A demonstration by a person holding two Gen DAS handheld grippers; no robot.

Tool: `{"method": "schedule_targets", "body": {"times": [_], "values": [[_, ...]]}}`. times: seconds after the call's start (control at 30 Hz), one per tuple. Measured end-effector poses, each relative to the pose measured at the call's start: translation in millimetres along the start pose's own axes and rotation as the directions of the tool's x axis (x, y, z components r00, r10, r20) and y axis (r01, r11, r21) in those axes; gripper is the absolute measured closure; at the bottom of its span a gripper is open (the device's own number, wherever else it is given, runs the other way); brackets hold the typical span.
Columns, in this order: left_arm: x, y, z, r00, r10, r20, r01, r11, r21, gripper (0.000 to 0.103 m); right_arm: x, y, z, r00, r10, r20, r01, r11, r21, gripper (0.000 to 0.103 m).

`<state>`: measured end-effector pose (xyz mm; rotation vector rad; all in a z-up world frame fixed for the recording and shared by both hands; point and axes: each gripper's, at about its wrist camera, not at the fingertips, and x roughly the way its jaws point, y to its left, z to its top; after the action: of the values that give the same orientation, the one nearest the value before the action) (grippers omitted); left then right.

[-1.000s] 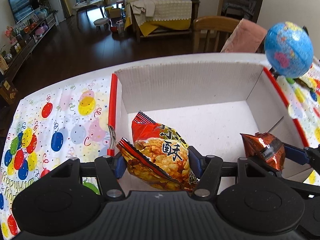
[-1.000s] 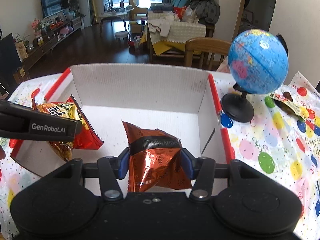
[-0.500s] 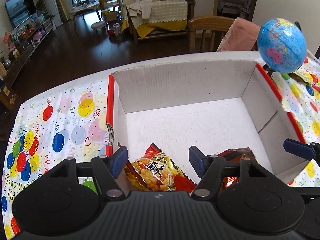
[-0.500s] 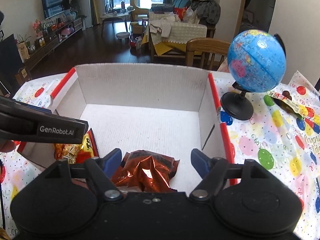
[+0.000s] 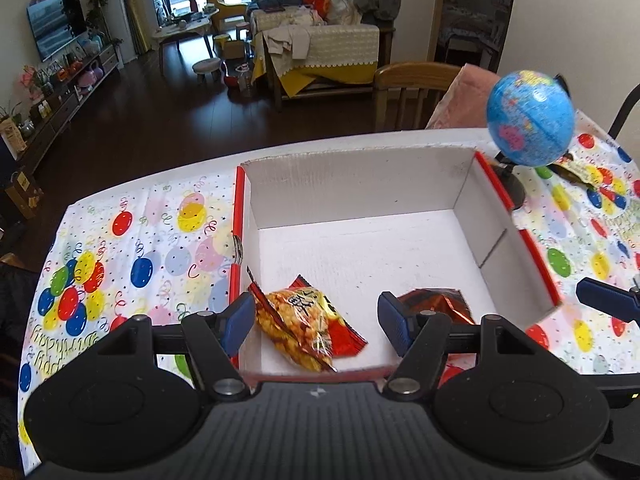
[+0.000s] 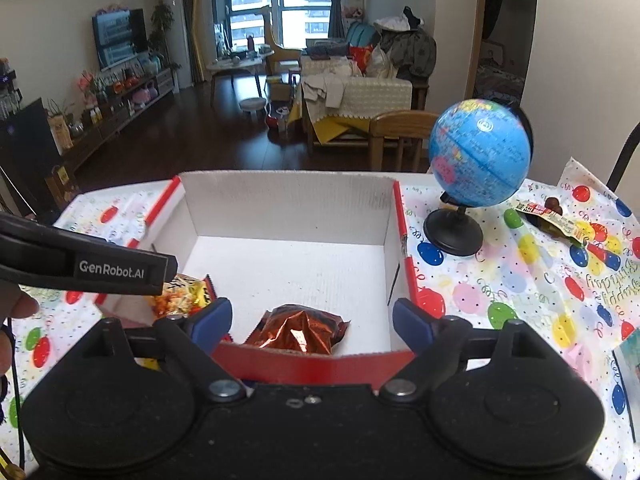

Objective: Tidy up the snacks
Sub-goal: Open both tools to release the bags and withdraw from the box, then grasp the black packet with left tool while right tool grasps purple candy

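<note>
A white cardboard box (image 5: 360, 176) (image 6: 288, 200) with red outer sides stands on the balloon-print tablecloth. Two snack bags lie on its floor near the front wall: a red-and-yellow bag (image 5: 304, 322) (image 6: 182, 294) at the left and a copper foil bag (image 5: 440, 302) (image 6: 300, 330) to its right. My left gripper (image 5: 316, 318) hangs open above the yellow bag, touching nothing. My right gripper (image 6: 312, 320) hovers above the foil bag; its jaws are opening, the bag lying free below them.
A blue globe (image 6: 478, 160) (image 5: 530, 118) on a black stand sits right of the box. Another snack wrapper (image 6: 554, 220) lies beyond it on the cloth. A wooden chair (image 6: 400, 136) stands behind the table. A hand (image 6: 16, 308) shows at the left edge.
Both grippers let go of their bags, which dropped onto the box floor. Both grippers then opened wider, rose and drew back toward the box's front wall.
</note>
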<state>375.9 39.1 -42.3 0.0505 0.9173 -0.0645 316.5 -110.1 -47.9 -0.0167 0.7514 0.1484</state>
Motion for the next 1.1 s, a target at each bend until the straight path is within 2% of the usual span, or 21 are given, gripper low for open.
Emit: {"method": "schedule_targets", "body": {"times": [0.1,0.2,0.37,0.43,0.53,0.83,0.97,1.1], "values": [[-18.1,-3.1,-6.1,1.000,-0.002,0.016,0.002,1.000,-0.006,0.036,-18.5,-1.4,-3.3,1.000,0.012,0.019,-0.012,1.000,0.001,0.015],[-36.3,-7.1,-13.0,1.000,-0.004,0.031,0.004,1.000,-0.004,0.029,-36.7,-4.4,-7.0,0.999,0.027,0.035,-0.028,1.000,0.013,0.014],[-66.5,-12.4,-28.6,0.998,-0.014,0.056,0.014,1.000,-0.008,0.027,-65.2,-8.8,-16.4,0.996,0.055,0.065,-0.057,0.998,0.026,0.011],[-78.0,-15.1,-35.7,0.998,-0.021,0.064,0.021,1.000,-0.006,0.021,-75.6,-11.3,-20.1,0.995,0.066,0.074,-0.069,0.997,0.028,0.010],[-94.8,-17.4,-45.7,0.996,-0.043,0.079,0.043,0.999,-0.004,0.021,-90.7,-15.4,-27.6,0.993,0.079,0.085,-0.082,0.996,0.035,0.009],[-132.0,-24.3,-77.9,0.991,-0.079,0.105,0.080,0.997,-0.004,0.015,-125.3,-22.4,-54.3,0.988,0.111,0.103,-0.117,0.992,0.051,0.006],[-145.7,-25.3,-91.8,0.988,-0.101,0.114,0.102,0.995,-0.004,0.004,-140.1,-23.8,-69.8,0.987,0.122,0.106,-0.129,0.990,0.055,0.005],[-153.9,-25.8,-107.8,0.986,-0.113,0.121,0.117,0.993,-0.020,0.004,-150.1,-24.5,-83.2,0.985,0.134,0.105,-0.141,0.988,0.067,0.003]]}}
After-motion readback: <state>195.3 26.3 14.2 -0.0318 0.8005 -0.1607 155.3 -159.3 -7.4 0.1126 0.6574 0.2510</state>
